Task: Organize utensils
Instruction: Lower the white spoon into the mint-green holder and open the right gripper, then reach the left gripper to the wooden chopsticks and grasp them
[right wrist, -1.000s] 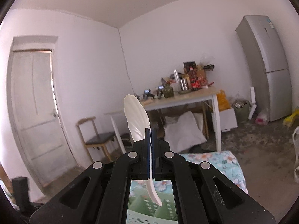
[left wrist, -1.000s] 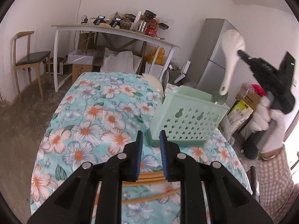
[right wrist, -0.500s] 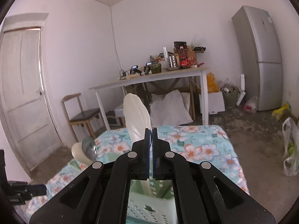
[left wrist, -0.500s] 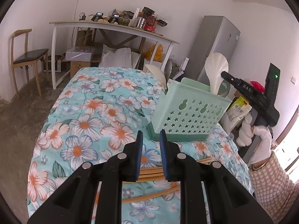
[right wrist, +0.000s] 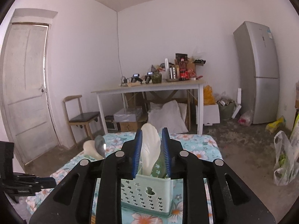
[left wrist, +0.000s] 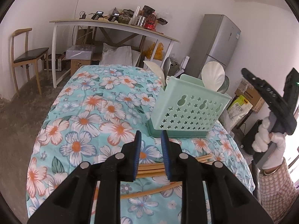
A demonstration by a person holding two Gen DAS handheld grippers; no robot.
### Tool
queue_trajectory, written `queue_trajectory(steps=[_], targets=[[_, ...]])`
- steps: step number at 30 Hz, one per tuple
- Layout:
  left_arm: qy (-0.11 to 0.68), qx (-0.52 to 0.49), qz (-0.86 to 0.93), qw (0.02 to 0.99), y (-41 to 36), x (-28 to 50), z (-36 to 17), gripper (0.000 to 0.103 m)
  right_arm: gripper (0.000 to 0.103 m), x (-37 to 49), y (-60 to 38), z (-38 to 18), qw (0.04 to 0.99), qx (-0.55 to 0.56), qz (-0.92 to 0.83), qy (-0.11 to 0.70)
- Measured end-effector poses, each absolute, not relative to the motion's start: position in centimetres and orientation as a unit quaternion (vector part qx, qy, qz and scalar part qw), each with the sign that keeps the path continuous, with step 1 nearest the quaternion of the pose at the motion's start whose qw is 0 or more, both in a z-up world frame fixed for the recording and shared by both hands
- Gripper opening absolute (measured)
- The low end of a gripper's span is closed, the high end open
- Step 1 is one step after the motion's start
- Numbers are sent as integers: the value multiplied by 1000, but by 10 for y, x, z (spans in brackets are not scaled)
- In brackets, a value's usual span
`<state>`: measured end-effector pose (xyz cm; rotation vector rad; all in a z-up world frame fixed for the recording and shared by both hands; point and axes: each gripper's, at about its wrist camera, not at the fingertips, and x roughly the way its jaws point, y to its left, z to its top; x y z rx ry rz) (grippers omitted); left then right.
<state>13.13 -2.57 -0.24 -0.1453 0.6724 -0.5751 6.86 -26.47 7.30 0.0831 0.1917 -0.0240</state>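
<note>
Right tongs just opened, parted round white spoon standing in green caddy on bench. Left view alone shows chopsticks beneath left tongs, parted, empty.

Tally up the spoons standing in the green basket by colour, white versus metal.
White spoons: 2
Metal spoons: 2
Total in the basket: 4
</note>
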Motion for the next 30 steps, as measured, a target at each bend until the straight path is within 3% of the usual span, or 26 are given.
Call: queue_trajectory(steps=[3, 7, 15, 23, 30], targets=[[324, -66, -281, 901, -26, 127, -2, 24, 24, 56, -266, 78, 995, 44, -9, 93], [325, -58, -291, 898, -28, 119, -3, 27, 36, 41, -268, 76, 993, 51, -4, 106], [347, -33, -319, 882, -37, 93, -21, 38, 55, 27, -253, 21, 971, 69, 27, 228], [414, -39, -321, 851, -47, 74, -60, 38, 56, 19, -234, -58, 929, 113, 28, 350], [473, -199, -294, 806, -21, 97, -91, 38, 57, 13, -236, -88, 913, 156, 26, 375]])
